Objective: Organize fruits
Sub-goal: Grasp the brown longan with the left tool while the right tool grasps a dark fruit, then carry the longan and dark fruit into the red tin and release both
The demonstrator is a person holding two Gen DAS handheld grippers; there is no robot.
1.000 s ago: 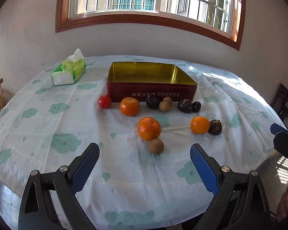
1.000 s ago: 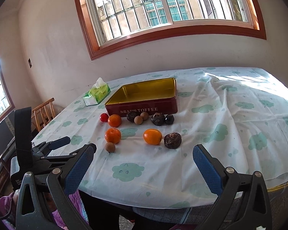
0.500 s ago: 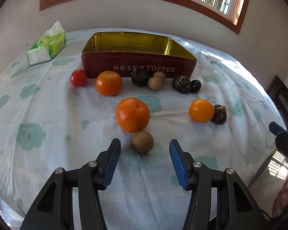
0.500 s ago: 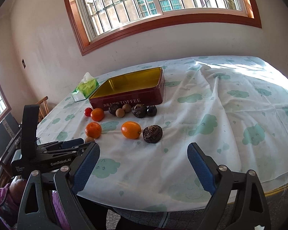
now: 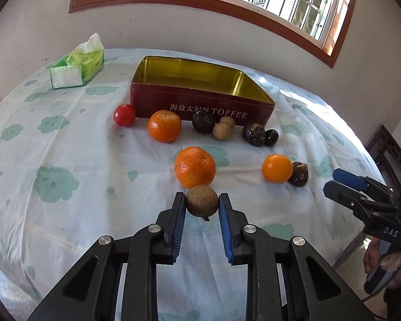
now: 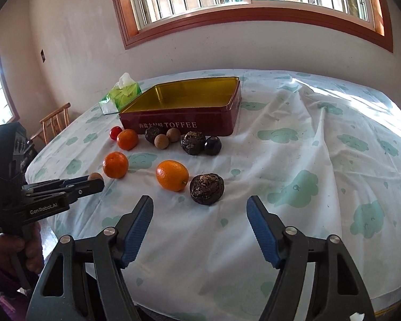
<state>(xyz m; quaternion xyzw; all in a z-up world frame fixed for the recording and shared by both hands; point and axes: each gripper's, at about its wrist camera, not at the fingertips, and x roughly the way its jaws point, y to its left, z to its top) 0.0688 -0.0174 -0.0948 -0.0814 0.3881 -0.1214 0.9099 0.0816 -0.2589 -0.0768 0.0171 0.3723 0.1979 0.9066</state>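
The left fingers [image 5: 202, 203] have just closed on a longan [image 5: 202, 204], their blue pads pressed against both its sides; it sits low on the tablecloth [image 5: 66, 160] at the table's near edge, whether touching the cloth or just above it I cannot tell. Just beyond the longan, nearly touching it, lies an orange [image 5: 195, 167]. To the right sit a smaller orange [image 5: 277, 167] and, touching it, a dark wrinkled fruit [image 5: 298, 174].

The right fingers [image 6: 199, 222] have just been closing but are released, gaping with nothing between them. They hover over the cloth just short of the dark wrinkled fruit [image 6: 206, 188], with the smaller orange [image 6: 172, 175] beside it to the left.

Farther back, a row of fruit lies along the front wall of the tin [image 5: 173, 99]: a tomato [image 5: 124, 115], a third orange [image 5: 164, 126], a dark fruit [image 5: 203, 122], two more longans [image 5: 222, 131], another wrinkled dark fruit [image 5: 254, 134] and a small glossy black one [image 5: 271, 137]. The red tin, gold inside and marked TOFFEE, holds nothing. A green tissue pack [image 5: 78, 65] stands well to its left. A person's hand [image 6: 26, 246] grips the left tool's handle.
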